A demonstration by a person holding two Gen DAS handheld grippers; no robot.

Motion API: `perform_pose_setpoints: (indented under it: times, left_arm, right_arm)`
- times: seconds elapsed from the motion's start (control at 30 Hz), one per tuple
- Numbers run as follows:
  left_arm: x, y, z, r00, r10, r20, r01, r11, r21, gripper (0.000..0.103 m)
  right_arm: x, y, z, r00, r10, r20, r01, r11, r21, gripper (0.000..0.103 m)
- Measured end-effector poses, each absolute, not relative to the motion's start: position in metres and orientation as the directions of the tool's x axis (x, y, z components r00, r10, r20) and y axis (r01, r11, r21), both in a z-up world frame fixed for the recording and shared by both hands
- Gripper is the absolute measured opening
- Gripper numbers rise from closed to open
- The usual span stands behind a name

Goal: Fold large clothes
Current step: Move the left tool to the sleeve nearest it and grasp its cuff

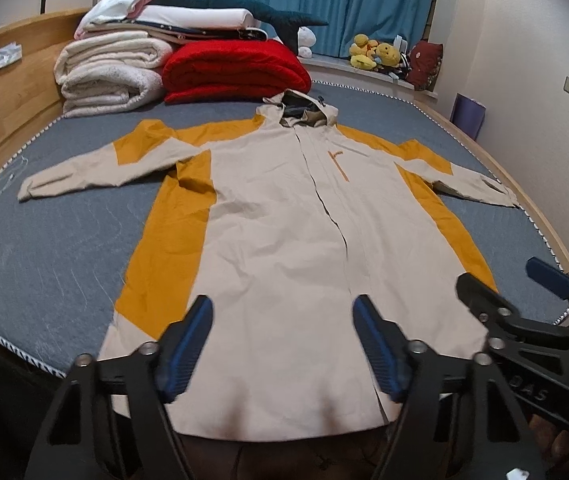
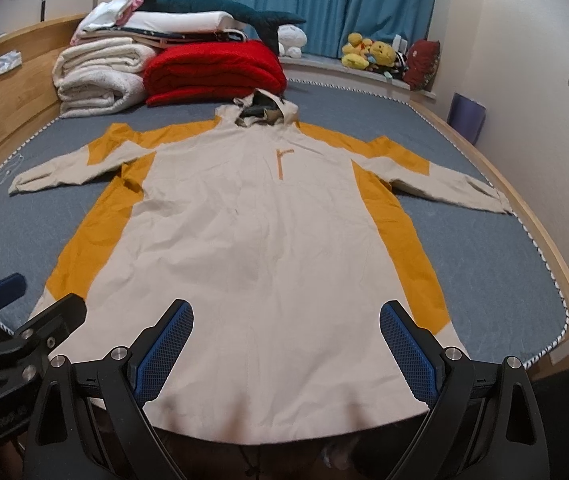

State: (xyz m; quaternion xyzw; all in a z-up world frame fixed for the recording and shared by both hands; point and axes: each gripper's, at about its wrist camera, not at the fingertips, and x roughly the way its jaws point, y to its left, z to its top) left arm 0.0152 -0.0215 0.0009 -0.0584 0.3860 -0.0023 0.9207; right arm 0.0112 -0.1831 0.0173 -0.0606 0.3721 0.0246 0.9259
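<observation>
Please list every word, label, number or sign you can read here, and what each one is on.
"DAS": raised letters on the black body of the right gripper, partly cut off, seen from the left wrist.
Orange "r"-shaped mark on the jacket chest: a trim or logo, not clearly a letter.
Nothing else readable.

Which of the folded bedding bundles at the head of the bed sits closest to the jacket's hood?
The red blanket: its front edge lies just behind the jacket's hood. The cream rolled blankets sit further left, by the wooden bed frame.

A beige-and-mustard hooded jacket (image 1: 284, 240) lies flat, front up, sleeves spread.
</observation>
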Motion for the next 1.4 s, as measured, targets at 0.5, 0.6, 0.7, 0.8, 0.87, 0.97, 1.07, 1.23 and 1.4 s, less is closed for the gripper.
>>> perform_pose_setpoints:
  times: [0.5,0.6,0.7,0.8,0.87,0.97,1.07,1.23,1.4]
  left_arm:
    - [0.059,0.03,0.058,0.763,0.032,-0.645,-0.081,0.996,-0.046,0.037]
    - [0.09,0.051,0.081,0.793,0.073,-0.605,-0.122,0.992,-0.041,0.037]
    - [0.126,0.07,0.098,0.812,0.141,-0.566,-0.177,0.984,-0.008,0.04]
    - [0.164,0.091,0.106,0.829,0.176,-0.531,-0.202,0.979,0.009,0.04]
    - [0.194,0.106,0.106,0.837,0.202,-0.508,-0.219,0.975,0.026,0.04]
    - [0.224,0.125,0.098,0.832,0.224,-0.507,-0.241,0.97,0.033,0.04]
    - [0.248,0.144,0.081,0.824,0.234,-0.517,-0.256,0.966,0.029,0.041]
    - [0.266,0.172,0.036,0.804,0.211,-0.556,-0.262,0.965,-0.013,0.041]
    - [0.29,0.207,0.007,0.736,0.213,-0.643,-0.329,0.942,-0.065,0.041]
  right_arm:
    - [0.055,-0.183,0.072,0.805,0.172,-0.567,-0.203,0.979,0.009,0.101]
    - [0.083,-0.179,0.086,0.803,0.194,-0.563,-0.212,0.977,0.034,0.102]
    - [0.108,-0.175,0.096,0.813,0.217,-0.54,-0.231,0.972,0.043,0.103]
    - [0.144,-0.167,0.108,0.838,0.214,-0.502,-0.246,0.969,0.002,0.103]
    - [0.166,-0.163,0.116,0.847,0.219,-0.485,-0.25,0.968,0.0,0.103]
    - [0.199,-0.155,0.13,0.889,0.191,-0.416,-0.226,0.973,-0.037,0.103]
    - [0.231,-0.146,0.135,0.9,0.181,-0.396,-0.224,0.973,-0.064,0.102]
    - [0.268,-0.145,0.108,0.91,0.15,-0.387,-0.199,0.976,-0.087,0.102]
    - [0.3,-0.158,0.066,0.844,0.151,-0.515,-0.182,0.983,-0.011,0.086]
